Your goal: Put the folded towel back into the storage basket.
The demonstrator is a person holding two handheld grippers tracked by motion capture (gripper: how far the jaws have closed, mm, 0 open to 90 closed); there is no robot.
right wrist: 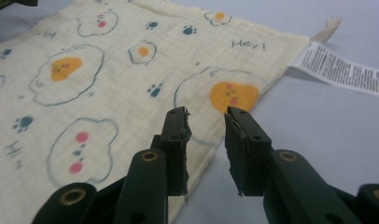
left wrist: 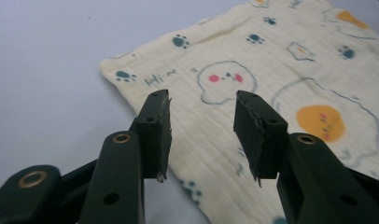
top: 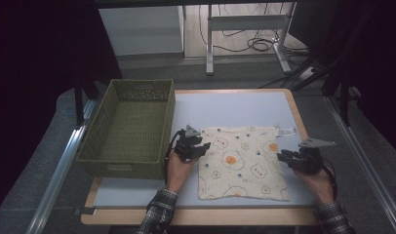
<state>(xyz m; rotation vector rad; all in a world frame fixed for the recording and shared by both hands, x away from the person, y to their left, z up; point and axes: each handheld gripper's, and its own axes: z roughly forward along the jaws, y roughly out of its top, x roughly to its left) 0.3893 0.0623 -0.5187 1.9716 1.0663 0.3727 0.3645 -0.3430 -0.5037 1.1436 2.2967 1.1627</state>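
Note:
A cream cloth (top: pixel 242 163) printed with fried eggs and paw prints lies flat on the pale table top. My left gripper (top: pixel 202 146) hovers at the cloth's left edge, jaws open over the fabric (left wrist: pixel 271 60) with nothing between them. At the cloth's right edge my right gripper (top: pixel 282 157) is also open, its fingertips (right wrist: pixel 178 123) above the hem near an orange egg yolk (right wrist: pixel 233 94). A white care label (right wrist: pixel 339 67) sticks out from the cloth's far right corner (top: pixel 287 130).
A green woven basket (top: pixel 108 161) stands empty at the table's left side, close to my left hand. Bare table surface (top: pixel 225 107) stretches behind the cloth. Beyond the table are metal desk legs (top: pixel 209 44) and cables on the floor.

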